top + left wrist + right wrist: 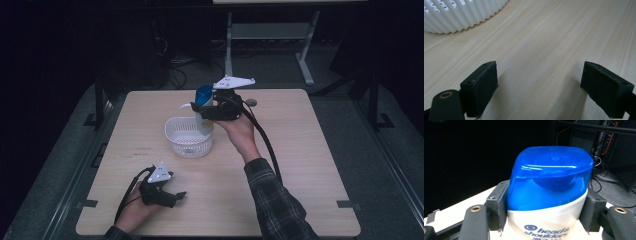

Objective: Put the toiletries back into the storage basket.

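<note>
A white shampoo bottle [549, 202] with a blue cap [203, 93] is clamped between the jaws of my right gripper [207, 111], which holds it above the far rim of a white slotted basket [189, 137]. The black pads [497, 205] press on both sides of the bottle just below the cap. The bottle's lower body hangs toward the basket [461, 15]. My left gripper [172, 196] rests low over the near left part of the table, jaws open, with bare wood between its pads [484, 85].
A light wood table [300, 150] carries the basket at its middle. A small round grey disc [251, 102] lies near the far edge, behind my right hand. Dark floor, cables and a desk frame [305, 55] stand beyond the table.
</note>
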